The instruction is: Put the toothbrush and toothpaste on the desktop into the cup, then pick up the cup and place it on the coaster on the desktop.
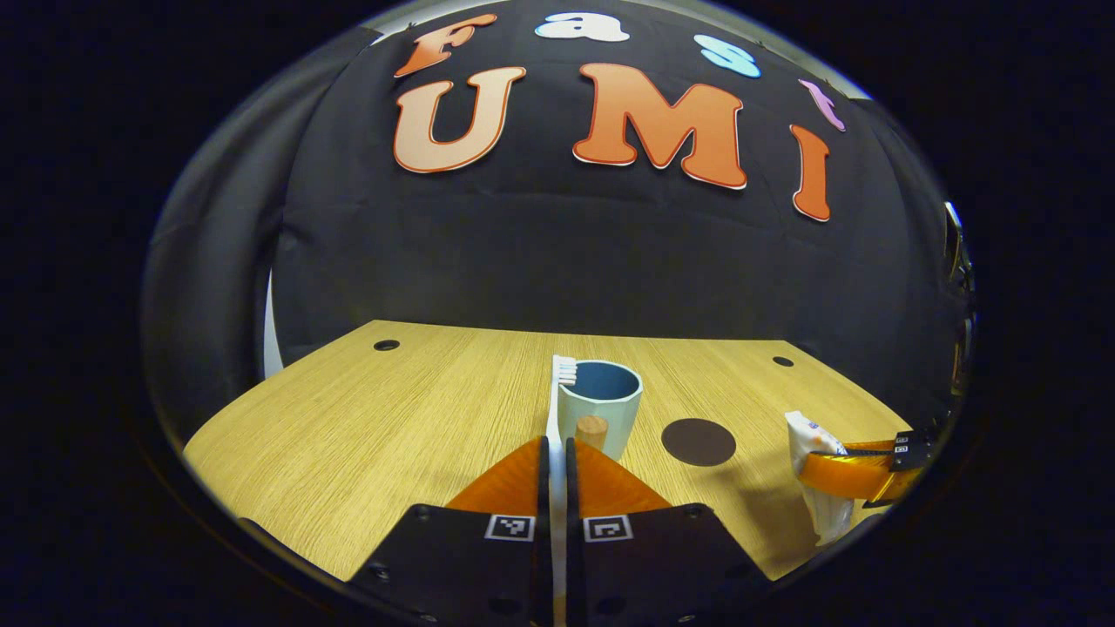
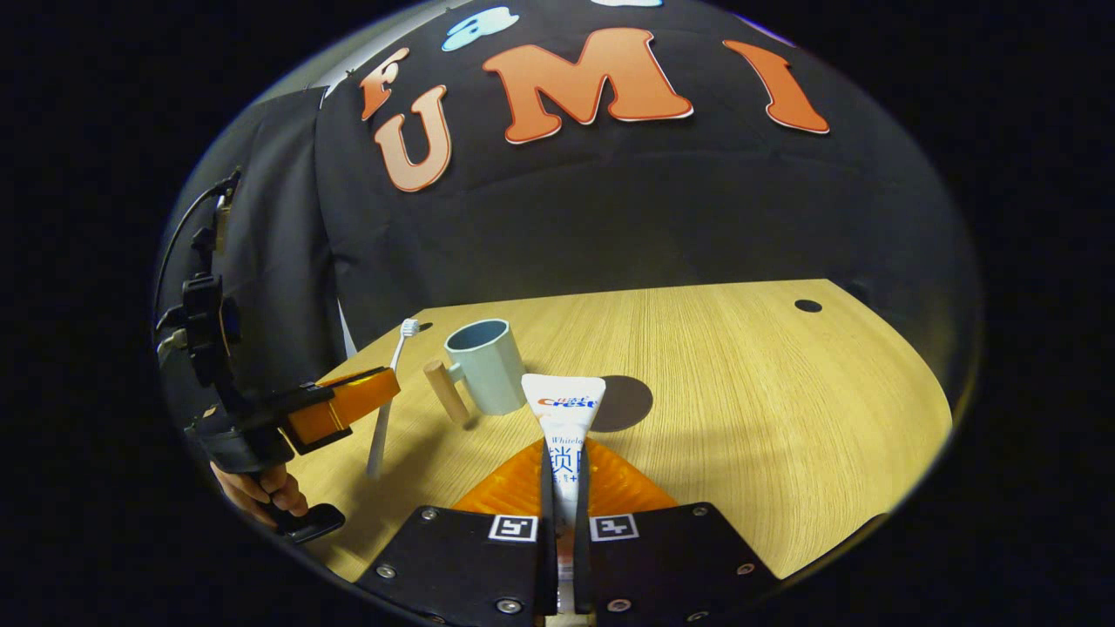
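Observation:
My left gripper (image 1: 557,453) is shut on a white toothbrush (image 1: 557,392), held upright above the wooden desktop (image 1: 366,418) with its bristles up, just in front of the pale blue cup (image 1: 601,405). The cup has a wooden peg handle (image 1: 591,429) and stands upright. In the right gripper view, my right gripper (image 2: 564,457) is shut on a white toothpaste tube (image 2: 564,409), crimped end up, lifted near the cup (image 2: 483,366). A dark round coaster (image 1: 699,441) lies right of the cup. The left gripper (image 2: 348,402) with the toothbrush (image 2: 388,401) shows at far left there.
A hand (image 2: 257,488) holds the left gripper's handle at the desk's left edge. The right gripper with the tube (image 1: 823,475) hangs at the right in the left gripper view. Small dark holes (image 1: 386,345) mark the desk's back corners. Black cloth wall stands behind the desk.

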`<state>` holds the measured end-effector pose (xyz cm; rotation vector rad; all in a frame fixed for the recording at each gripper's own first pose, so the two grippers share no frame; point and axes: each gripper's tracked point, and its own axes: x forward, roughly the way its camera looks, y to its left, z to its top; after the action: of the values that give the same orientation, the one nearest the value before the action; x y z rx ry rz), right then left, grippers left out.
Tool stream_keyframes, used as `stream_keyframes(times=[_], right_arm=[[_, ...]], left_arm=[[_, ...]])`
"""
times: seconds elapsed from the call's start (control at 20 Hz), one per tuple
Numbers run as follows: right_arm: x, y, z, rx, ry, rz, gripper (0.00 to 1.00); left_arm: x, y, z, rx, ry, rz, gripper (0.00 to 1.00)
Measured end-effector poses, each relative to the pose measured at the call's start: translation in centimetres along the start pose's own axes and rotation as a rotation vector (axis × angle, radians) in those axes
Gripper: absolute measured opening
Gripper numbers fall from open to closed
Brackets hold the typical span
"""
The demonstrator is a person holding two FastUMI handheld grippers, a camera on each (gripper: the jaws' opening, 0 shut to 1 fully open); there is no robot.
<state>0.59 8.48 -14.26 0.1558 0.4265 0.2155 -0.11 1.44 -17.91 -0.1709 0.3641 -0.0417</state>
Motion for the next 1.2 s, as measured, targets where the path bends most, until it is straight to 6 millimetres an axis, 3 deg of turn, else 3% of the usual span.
stream_keyframes(times=[0.5,0.75,1.2], right_arm=[[0.2,0.6,0.9,-0.069,-0.058,0.016,0.07],[0.1,0.1,2.4,-0.065,-0.117,0.011,0.07],[-0.5,-0.2,3.6,-0.112,-0.175,0.018,0.07]], left_arm=[[2.5,1.1,5.1,0.012,-0.133,0.044,0.06],[3.4,-0.2,9.0,0.038,-0.258,0.019,0.06],[4.5,-2.2,14.3,0.024,-0.418,-0.032,0.06]])
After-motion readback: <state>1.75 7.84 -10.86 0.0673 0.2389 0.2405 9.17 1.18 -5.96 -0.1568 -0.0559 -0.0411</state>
